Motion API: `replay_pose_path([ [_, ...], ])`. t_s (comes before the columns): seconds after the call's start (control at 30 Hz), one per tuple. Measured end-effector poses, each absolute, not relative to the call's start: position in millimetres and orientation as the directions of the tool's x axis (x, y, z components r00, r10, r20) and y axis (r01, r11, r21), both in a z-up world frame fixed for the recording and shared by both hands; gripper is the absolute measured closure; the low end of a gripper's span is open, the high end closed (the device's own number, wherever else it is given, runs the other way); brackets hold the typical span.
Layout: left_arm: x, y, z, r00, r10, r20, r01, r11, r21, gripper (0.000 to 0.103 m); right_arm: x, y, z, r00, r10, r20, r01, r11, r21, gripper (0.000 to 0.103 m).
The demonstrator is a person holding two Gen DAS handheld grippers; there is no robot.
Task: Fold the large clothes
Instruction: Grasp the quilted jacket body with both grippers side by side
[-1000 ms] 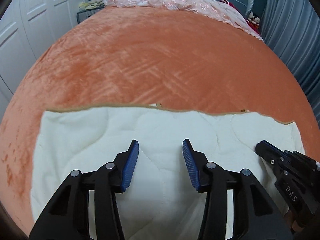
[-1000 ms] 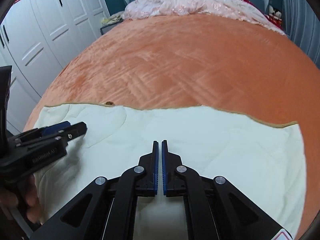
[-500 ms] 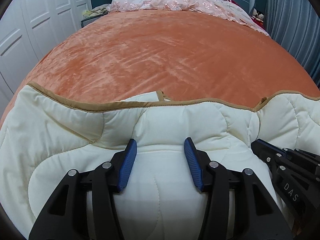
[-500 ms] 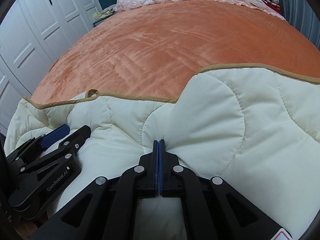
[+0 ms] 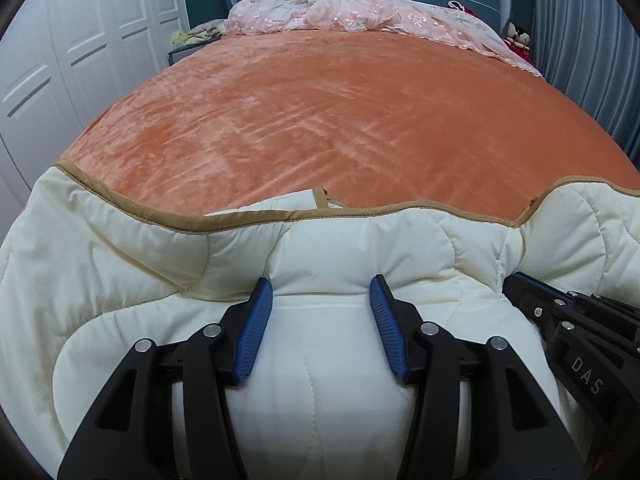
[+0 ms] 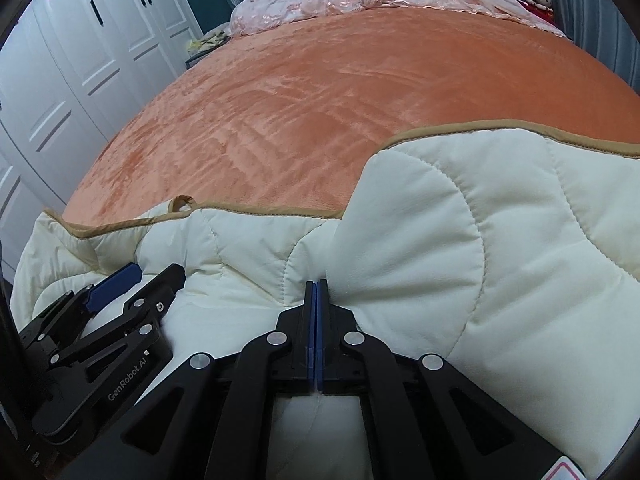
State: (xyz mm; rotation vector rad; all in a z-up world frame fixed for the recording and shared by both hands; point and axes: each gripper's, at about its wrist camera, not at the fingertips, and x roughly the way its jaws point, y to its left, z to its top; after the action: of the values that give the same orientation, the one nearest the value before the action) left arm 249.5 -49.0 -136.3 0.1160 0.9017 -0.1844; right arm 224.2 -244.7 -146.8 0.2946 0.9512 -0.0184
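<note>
Bunching at the near end of the orange bedspread: cream quilted garment, soft, puffy, light, likely slippery. Right gripper jaws pressed together, pinching a fold. Left gripper jaws spread, straddling padding. Grab the tan-bound edge.

The quilt is matt cream cloth, padded and stitched in curved lines, edged with a tan binding of slight sheen. The bedspread is orange plush velvet whose nap catches light in streaks. The left gripper is matt black plastic with silver metal rivets; its fingers carry ribbed blue rubbery pads. The wardrobe doors are smooth white panels.
</note>
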Motion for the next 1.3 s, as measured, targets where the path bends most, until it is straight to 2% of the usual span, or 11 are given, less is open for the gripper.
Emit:
replay_pose_path([
  [0.07, 251, -45, -132, 0.589, -0.134, -0.797, 0.211, 0.977, -0.009, 0.054, 216, -253, -135, 0.623, 0.065, -0.78, 0.204, 0.949, 0.242, 0.103],
  [0.13, 251, -33, -117, 0.568, -0.173, -0.804, 0.19, 0.979, -0.077, 0.054, 193, -262, -107, 0.686, -0.045, -0.726, 0.29, 0.933, 0.215, 0.103],
  [0.17, 247, -24, -108, 0.574, -0.181, -0.798, 0.163, 0.981, -0.106, 0.054, 181, -264, -93, 0.716, -0.042, -0.697, 0.284, 0.93, 0.235, 0.093],
  [0.27, 212, -2, -72, 0.584, -0.273, -0.764, 0.164, 0.962, -0.219, 0.054, 156, -254, -76, 0.697, 0.085, -0.712, 0.186, 0.938, 0.294, 0.091],
  [0.33, 188, -1, -65, 0.581, -0.285, -0.763, 0.189, 0.958, -0.214, 0.054, 141, -237, -80, 0.661, 0.175, -0.729, 0.112, 0.938, 0.328, 0.091],
  [0.43, 163, -7, -82, 0.54, -0.277, -0.795, 0.208, 0.959, -0.192, 0.054, 131, -208, -99, 0.6, 0.224, -0.768, 0.064, 0.944, 0.325, 0.091],
  [0.6, 154, -15, -100, 0.561, -0.22, -0.798, 0.216, 0.97, -0.116, 0.053, 134, -193, -121, 0.584, 0.184, -0.791, 0.074, 0.958, 0.278, 0.093],
  [0.8, 151, -27, -116, 0.605, -0.16, -0.78, 0.225, 0.974, -0.025, 0.05, 134, -195, -139, 0.587, 0.177, -0.79, 0.088, 0.956, 0.28, 0.101],
  [1.13, 148, -30, -119, 0.626, -0.15, -0.765, 0.227, 0.974, -0.005, 0.05, 123, -194, -144, 0.617, 0.163, -0.77, 0.087, 0.958, 0.272, 0.103],
  [1.3, 140, -24, -104, 0.6, -0.159, -0.784, 0.23, 0.973, -0.022, 0.049, 126, -193, -132, 0.575, 0.166, -0.801, 0.106, 0.956, 0.274, 0.103],
])
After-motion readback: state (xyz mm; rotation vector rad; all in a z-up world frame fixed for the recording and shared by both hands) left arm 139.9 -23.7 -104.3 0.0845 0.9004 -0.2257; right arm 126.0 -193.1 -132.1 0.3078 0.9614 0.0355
